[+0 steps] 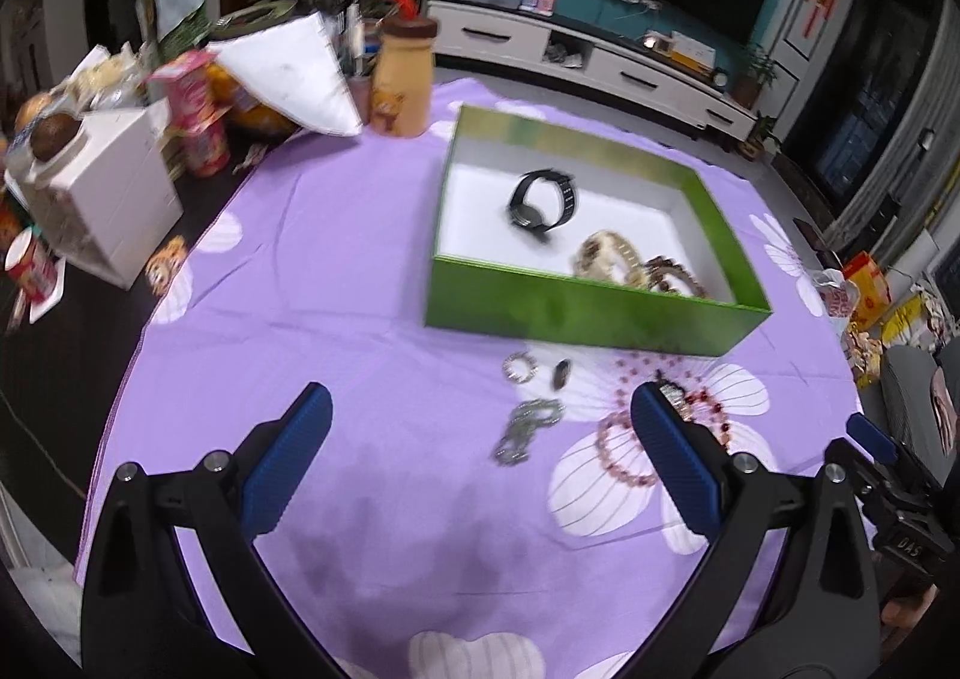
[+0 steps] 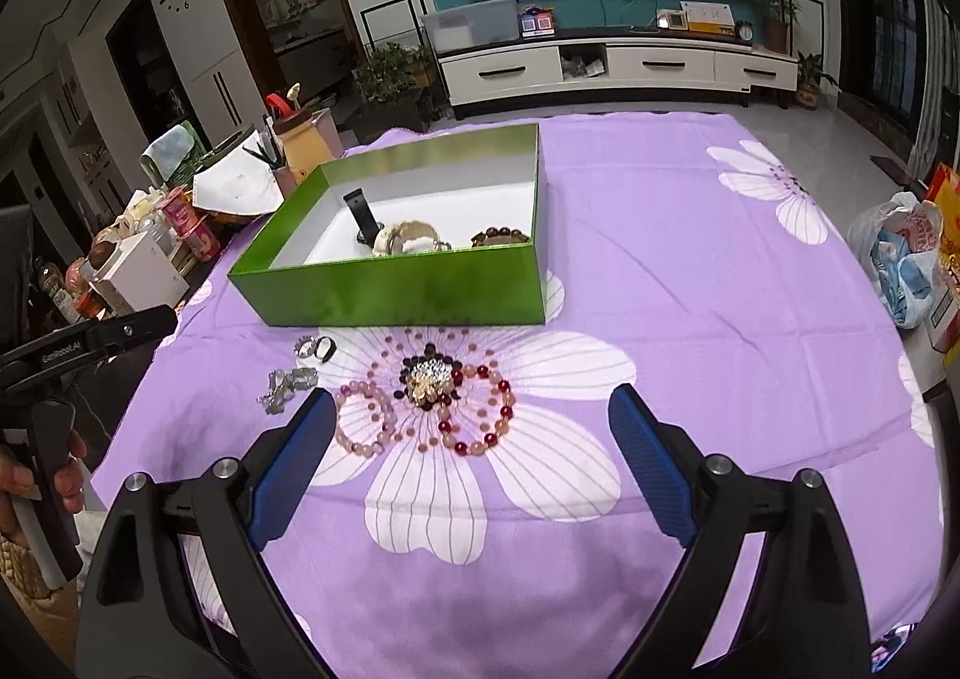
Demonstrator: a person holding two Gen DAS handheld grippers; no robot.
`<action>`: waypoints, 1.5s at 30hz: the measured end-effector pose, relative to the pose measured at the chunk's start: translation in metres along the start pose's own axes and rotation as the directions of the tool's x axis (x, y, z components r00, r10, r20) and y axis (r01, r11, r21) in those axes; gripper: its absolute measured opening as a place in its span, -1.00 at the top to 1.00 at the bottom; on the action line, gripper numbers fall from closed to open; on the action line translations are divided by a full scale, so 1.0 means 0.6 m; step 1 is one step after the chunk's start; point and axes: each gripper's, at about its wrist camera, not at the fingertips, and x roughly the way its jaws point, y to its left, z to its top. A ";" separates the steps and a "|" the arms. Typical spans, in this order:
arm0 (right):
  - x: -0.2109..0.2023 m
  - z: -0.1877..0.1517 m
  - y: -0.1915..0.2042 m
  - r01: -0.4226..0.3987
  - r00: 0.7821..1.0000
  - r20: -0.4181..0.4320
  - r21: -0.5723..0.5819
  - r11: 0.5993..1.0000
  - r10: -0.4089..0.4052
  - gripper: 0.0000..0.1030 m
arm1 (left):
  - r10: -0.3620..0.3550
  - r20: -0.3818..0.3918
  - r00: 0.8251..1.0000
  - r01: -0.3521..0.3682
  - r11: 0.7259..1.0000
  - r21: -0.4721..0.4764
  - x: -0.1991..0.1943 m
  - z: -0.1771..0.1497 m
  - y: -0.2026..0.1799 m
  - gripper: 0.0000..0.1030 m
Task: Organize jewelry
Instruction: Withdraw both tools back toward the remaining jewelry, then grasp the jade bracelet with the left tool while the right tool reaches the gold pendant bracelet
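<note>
Both the left gripper (image 1: pixel 480 403) and right gripper (image 2: pixel 471 400) gape, empty, above the purple cloth (image 2: pixel 690 271). Bead bracelets (image 2: pixel 420 409) lie before the green box (image 2: pixel 390 295), which holds a black watch (image 1: pixel 543 205).

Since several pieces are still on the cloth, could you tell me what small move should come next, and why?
Probably ease the open right claw forward and down over the pink bead bracelet, then close. It lies just ahead, left of centre, on the purple cloth, outside the green box, which already holds a black watch. The left claw is open and empty too.
</note>
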 end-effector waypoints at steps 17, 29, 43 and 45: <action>0.054 -0.064 0.029 -0.152 0.983 -0.112 -0.063 0.986 0.144 -0.79 | -0.034 -0.102 0.994 0.042 0.996 0.074 0.078 -0.085 0.001 -0.90; 0.085 -0.059 0.020 -0.166 0.980 -0.119 -0.025 0.986 0.162 -0.53 | -0.011 -0.117 0.993 0.025 0.993 0.119 0.131 -0.079 -0.013 -0.55; 0.161 -0.012 0.041 -0.145 0.985 -0.108 -0.075 0.987 0.136 0.24 | 0.042 -0.060 0.997 -0.024 0.963 0.269 0.154 -0.076 -0.054 0.04; 0.171 -0.009 0.042 -0.138 0.985 -0.112 -0.083 0.987 0.129 0.29 | 0.036 -0.050 0.998 -0.021 0.962 0.273 0.153 -0.077 -0.053 0.33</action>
